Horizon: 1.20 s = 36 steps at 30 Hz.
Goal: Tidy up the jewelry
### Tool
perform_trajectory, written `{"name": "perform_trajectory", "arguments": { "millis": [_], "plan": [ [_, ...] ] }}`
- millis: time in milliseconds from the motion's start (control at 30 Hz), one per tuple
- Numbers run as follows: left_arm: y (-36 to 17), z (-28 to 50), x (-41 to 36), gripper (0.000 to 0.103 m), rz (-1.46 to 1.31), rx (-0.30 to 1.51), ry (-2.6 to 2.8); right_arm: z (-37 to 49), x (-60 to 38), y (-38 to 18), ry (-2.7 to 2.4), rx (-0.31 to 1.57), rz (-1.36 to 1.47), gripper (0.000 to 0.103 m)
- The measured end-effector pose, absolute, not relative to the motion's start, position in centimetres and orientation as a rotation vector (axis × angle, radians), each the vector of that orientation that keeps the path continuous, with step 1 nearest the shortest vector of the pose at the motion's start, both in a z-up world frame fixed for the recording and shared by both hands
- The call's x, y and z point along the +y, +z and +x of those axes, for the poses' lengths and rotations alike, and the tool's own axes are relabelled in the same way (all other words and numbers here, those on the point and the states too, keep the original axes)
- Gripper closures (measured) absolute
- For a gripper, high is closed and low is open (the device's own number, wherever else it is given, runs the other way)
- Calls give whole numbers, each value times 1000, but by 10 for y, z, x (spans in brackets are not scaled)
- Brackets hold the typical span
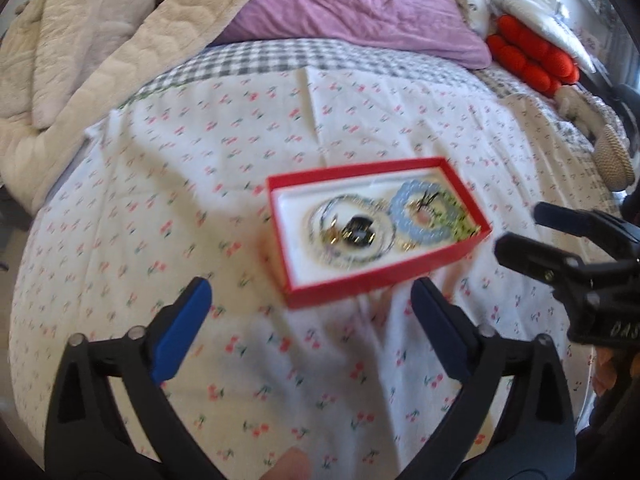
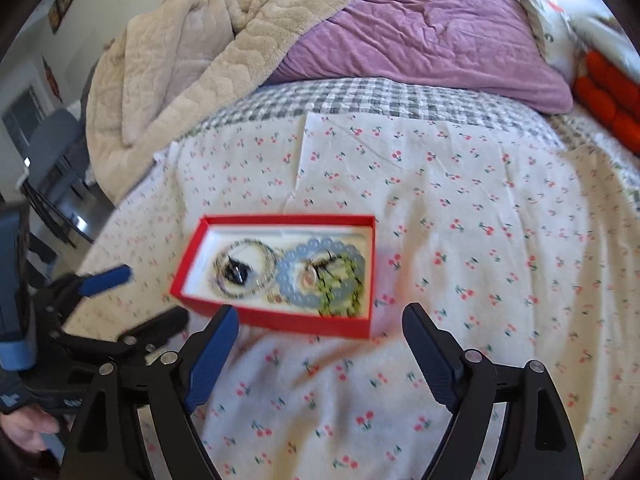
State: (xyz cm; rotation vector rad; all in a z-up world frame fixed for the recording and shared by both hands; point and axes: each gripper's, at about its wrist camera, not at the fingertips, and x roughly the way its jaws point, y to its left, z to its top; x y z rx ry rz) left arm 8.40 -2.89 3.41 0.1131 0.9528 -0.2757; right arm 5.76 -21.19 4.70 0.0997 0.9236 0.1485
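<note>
A red jewelry box (image 1: 328, 290) with a white lining lies open on the cherry-print cloth; it also shows in the right wrist view (image 2: 280, 316). Inside lie a blue bead bracelet (image 1: 428, 234) (image 2: 292, 276), a clear bead bracelet (image 1: 320, 236) (image 2: 224, 280) around a dark piece (image 1: 360, 232), and a green beaded piece (image 2: 344, 280). My left gripper (image 1: 312, 304) is open and empty just in front of the box. My right gripper (image 2: 320, 330) is open and empty at the box's near edge. It shows in the left view (image 1: 520, 228), right of the box.
The cherry-print cloth (image 2: 460, 240) covers a bed with a checked sheet (image 2: 360, 96). A beige quilt (image 2: 180, 60) and purple pillow (image 2: 440, 32) lie at the back. Red cushions (image 1: 532, 60) and a woven basket (image 1: 612, 156) sit at the right.
</note>
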Motion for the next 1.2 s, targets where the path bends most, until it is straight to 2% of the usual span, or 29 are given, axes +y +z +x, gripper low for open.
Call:
{"name": "perform_trajectory", "arguments": {
  "millis": [100,233,1200],
  "plan": [
    [33,77,-25,2,110,973,-225,48,-211,42,87,969,74,9],
    [27,69,-20,2,82,1025,-181,40,-213,39,14,1018,71,9],
    [21,56,-27,2,80,1056,-163,34,-205,34,-22,1059,31,8]
  ]
}}
